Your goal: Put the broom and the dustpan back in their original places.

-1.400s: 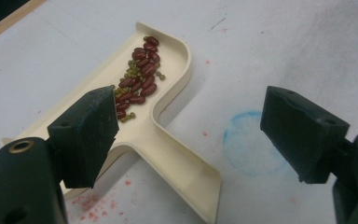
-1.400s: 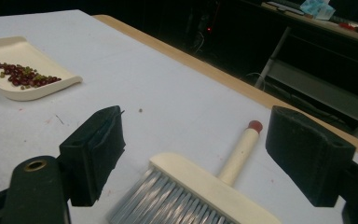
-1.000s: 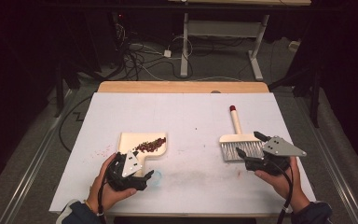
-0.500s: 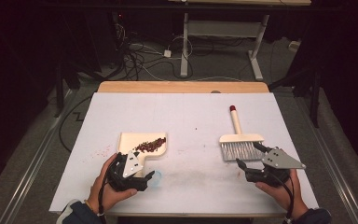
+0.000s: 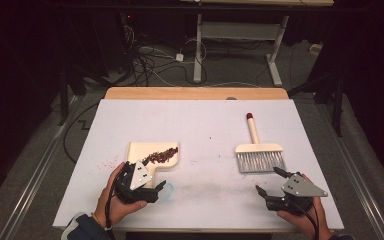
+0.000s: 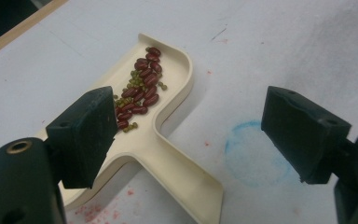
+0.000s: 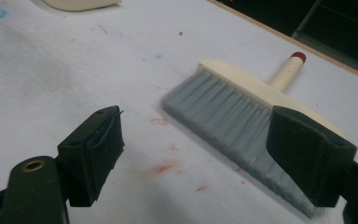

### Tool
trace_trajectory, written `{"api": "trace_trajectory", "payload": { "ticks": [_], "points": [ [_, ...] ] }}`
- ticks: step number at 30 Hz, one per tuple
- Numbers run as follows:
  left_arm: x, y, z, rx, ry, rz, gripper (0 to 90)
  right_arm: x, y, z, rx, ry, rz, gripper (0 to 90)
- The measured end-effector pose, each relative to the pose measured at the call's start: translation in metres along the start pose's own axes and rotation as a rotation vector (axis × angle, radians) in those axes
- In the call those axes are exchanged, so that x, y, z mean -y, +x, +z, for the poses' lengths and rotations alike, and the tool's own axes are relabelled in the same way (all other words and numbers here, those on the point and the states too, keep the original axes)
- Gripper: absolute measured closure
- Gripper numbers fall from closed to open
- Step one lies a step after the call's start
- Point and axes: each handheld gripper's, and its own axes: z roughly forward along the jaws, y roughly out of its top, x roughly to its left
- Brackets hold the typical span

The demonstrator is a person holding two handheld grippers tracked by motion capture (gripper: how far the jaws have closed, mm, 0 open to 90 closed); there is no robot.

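Observation:
A cream dustpan (image 5: 145, 150) lies left of centre on the white table, with a heap of red and green beans (image 5: 161, 155) in its tray. My left gripper (image 5: 149, 181) is open over the dustpan's handle (image 6: 177, 168), one jaw on each side and not touching it; the beans (image 6: 142, 91) lie just ahead. A cream brush (image 5: 258, 149) with grey bristles and a red-tipped handle lies at the right. My right gripper (image 5: 270, 181) is open just short of the bristles (image 7: 233, 112), with nothing between its jaws.
The white table sheet (image 5: 200, 125) carries a faint blue ring (image 6: 254, 151) beside the dustpan handle and small red smears (image 7: 165, 168). A wooden strip (image 5: 195, 93) runs along the far edge. Beyond it, cables and a desk frame (image 5: 240, 35) stand on the floor.
My right gripper has drawn back from the brush toward the near table edge. The left gripper has stayed over the dustpan handle.

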Motion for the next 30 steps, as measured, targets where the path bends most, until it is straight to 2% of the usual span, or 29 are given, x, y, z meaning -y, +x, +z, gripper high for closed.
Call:
{"api": "trace_trajectory", "payload": {
  "ticks": [5, 12, 20, 30],
  "points": [
    [-0.002, -0.001, 0.002, 0.004, 0.002, 0.005, 17.5, 0.002, 0.0, 0.001, -0.012, 0.005, 0.011, 19.3],
    [-0.006, -0.005, 0.004, -0.004, -0.001, 0.034, 17.5, 0.005, 0.002, -0.001, -0.021, 0.008, 0.023, 19.5],
    [-0.009, -0.01, 0.006, 0.006, 0.001, 0.061, 17.5, 0.002, 0.006, -0.009, 0.002, -0.015, 0.012, 19.7],
    [-0.008, -0.01, 0.008, 0.01, 0.012, 0.063, 17.5, 0.002, 0.005, -0.007, 0.001, -0.008, 0.013, 19.8]
  ]
}}
